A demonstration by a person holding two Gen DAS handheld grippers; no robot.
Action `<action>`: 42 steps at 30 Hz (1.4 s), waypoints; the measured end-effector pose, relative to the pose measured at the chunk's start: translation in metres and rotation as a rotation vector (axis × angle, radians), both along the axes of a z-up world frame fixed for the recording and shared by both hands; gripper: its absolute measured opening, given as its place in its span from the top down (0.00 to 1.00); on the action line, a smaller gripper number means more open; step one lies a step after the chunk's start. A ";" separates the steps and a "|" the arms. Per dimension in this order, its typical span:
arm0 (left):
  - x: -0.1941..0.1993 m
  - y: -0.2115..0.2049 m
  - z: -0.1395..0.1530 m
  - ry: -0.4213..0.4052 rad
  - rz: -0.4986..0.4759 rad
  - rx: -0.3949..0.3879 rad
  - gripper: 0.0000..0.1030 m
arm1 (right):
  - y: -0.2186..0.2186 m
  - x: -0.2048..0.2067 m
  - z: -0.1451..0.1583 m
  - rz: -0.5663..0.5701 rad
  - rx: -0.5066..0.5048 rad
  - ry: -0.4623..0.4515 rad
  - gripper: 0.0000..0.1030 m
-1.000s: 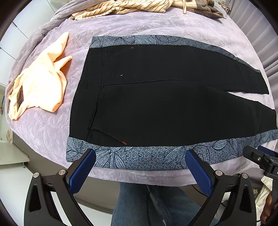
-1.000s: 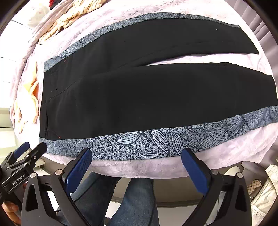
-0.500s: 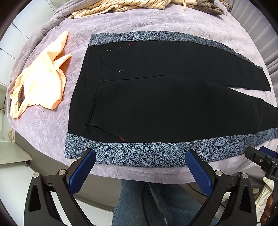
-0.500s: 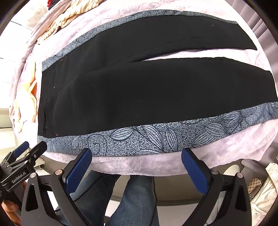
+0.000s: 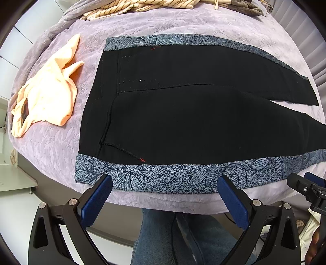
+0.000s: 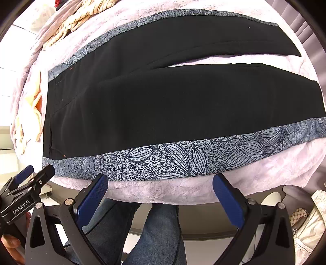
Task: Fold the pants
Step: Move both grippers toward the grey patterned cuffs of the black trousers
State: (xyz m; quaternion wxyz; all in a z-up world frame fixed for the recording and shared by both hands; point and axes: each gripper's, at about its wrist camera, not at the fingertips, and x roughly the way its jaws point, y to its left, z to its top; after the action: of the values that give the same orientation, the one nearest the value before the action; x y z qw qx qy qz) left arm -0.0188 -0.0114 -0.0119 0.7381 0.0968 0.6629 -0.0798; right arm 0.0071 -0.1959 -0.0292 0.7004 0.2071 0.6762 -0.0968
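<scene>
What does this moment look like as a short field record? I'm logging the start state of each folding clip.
garment: black pants with grey leaf-print side bands, spread flat, unfolded
legs: apart at the hems, a strip of cover showing between them
surface: lilac cover
near band: leaf-print strip along the edge closest to both grippers
left gripper: open, at the near band, nothing held
right gripper: open, at the near band, nothing held
other items: peach garment beside the waist; striped cloth at the far edge

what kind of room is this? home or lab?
Probably a home bedroom: the black pants lie flat on a bed under a lavender embossed bedspread, with a peach garment and striped cream clothing lying loose on it.
</scene>
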 end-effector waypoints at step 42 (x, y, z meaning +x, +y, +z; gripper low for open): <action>-0.022 0.018 -0.017 0.023 0.027 0.020 0.00 | 0.022 -0.016 -0.018 0.007 -0.001 0.019 0.00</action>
State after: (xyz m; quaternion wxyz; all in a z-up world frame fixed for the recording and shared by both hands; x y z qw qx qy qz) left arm -0.0411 0.0066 -0.0286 0.7304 0.0944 0.6735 -0.0641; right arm -0.0085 -0.1743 -0.0468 0.6943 0.2035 0.6836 -0.0965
